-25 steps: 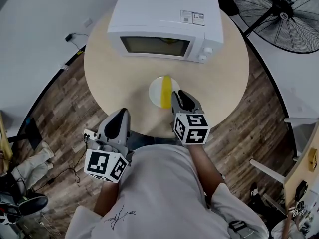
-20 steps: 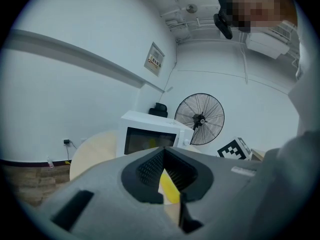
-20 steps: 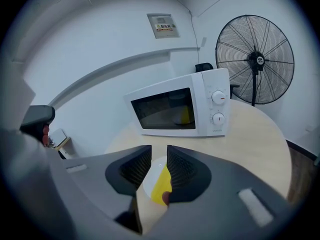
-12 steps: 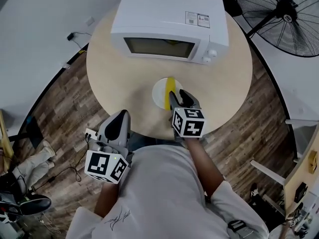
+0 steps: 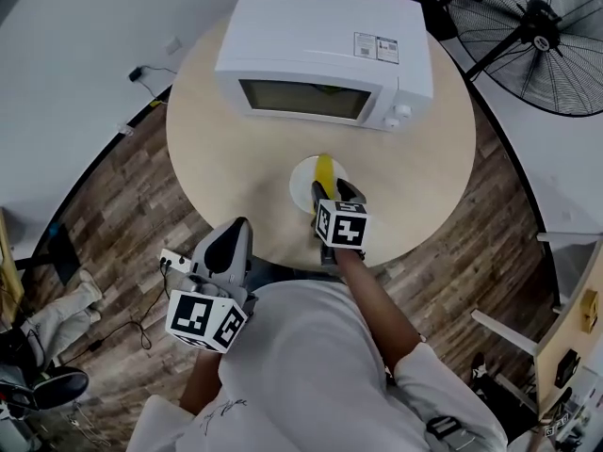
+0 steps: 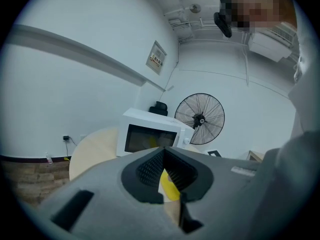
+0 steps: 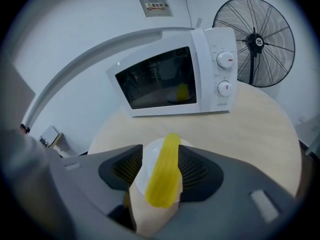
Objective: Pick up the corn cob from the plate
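right gripper [image 5: 334,192]: jaws just opening, we straddle the corn cob [image 7: 164,176] for clamping (pads seemingly clear) | left gripper [image 6: 163,151]: closed, idle

One each: corn cob [image 5: 323,170], plate [image 5: 300,179], microwave [image 5: 320,40], fan [image 5: 546,36]

Head view overhead; gripper views facing shared microwave [image 5: 325,55]
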`<state>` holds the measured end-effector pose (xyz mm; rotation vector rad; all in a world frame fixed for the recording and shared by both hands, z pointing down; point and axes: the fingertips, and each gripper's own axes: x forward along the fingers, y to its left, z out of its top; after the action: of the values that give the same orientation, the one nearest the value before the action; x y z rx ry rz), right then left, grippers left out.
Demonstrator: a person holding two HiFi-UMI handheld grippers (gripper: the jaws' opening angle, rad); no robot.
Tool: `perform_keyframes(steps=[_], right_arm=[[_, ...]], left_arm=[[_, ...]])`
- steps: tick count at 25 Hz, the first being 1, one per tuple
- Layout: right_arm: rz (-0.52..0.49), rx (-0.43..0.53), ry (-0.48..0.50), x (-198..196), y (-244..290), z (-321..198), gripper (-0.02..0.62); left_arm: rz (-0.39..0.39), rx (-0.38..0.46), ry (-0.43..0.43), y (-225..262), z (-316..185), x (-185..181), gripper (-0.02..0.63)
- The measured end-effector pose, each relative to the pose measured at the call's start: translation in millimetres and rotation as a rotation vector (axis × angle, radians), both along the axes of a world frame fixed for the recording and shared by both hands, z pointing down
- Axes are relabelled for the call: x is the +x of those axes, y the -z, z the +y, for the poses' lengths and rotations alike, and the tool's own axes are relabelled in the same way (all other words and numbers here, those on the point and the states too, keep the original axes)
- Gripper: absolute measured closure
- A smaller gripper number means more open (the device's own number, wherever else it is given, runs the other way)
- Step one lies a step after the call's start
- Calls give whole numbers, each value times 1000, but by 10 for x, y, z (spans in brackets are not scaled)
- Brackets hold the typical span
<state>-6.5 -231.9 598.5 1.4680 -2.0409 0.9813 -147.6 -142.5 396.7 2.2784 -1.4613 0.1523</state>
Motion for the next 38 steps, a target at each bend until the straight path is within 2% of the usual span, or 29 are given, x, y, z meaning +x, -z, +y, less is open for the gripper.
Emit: perform_keyframes(steps=[5, 14, 28, 38], right_arm=[[71, -13, -28, -26, -210, -62, 343], [130, -71, -44, -76, -493, -72, 300], [233, -127, -59, -26, -725, -90, 296], [256, -147, -59, -24, -743, -113, 308]], left_arm=[[17, -5, -2, -36, 6, 16, 607], [15, 1, 9, -24, 4, -65, 607], [40, -1, 41, -42, -58, -184, 607], [41, 3, 41, -35, -44, -165, 607]])
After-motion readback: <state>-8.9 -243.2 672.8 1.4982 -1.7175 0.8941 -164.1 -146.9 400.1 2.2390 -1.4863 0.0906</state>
